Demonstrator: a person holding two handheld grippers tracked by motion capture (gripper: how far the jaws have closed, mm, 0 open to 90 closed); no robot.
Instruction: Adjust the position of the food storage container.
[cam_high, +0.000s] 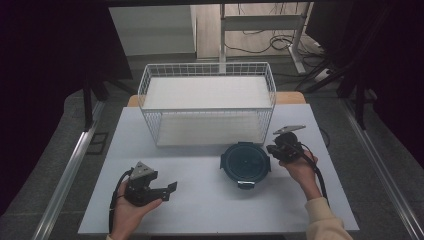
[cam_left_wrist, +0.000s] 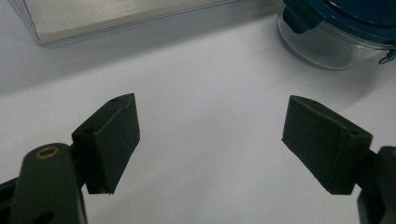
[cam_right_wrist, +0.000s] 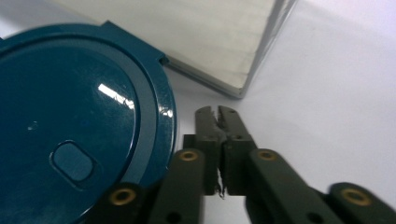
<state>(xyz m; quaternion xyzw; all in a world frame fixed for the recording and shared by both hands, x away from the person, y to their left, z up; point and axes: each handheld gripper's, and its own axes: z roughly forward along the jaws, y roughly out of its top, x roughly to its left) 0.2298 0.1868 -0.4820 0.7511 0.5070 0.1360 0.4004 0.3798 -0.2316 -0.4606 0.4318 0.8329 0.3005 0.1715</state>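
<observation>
A round clear container with a dark teal snap lid (cam_high: 245, 162) stands on the white table (cam_high: 200, 215), just in front of the wire basket. My right gripper (cam_high: 272, 150) sits at the lid's right edge. In the right gripper view its jaws (cam_right_wrist: 219, 119) are pressed together with nothing between them, right beside the lid's rim (cam_right_wrist: 159, 107); whether they touch it I cannot tell. My left gripper (cam_high: 167, 191) rests low at the front left, apart from the container. In its own view the left gripper (cam_left_wrist: 210, 140) stands wide open over bare table, with the container (cam_left_wrist: 327, 44) off at the top right.
A white wire basket (cam_high: 207, 66) with a pale liner stands at the back middle of the table; its lower corner (cam_right_wrist: 243, 79) lies close beyond my right jaws. Table edges run near both forearms. Dark curtains and cables lie beyond the table.
</observation>
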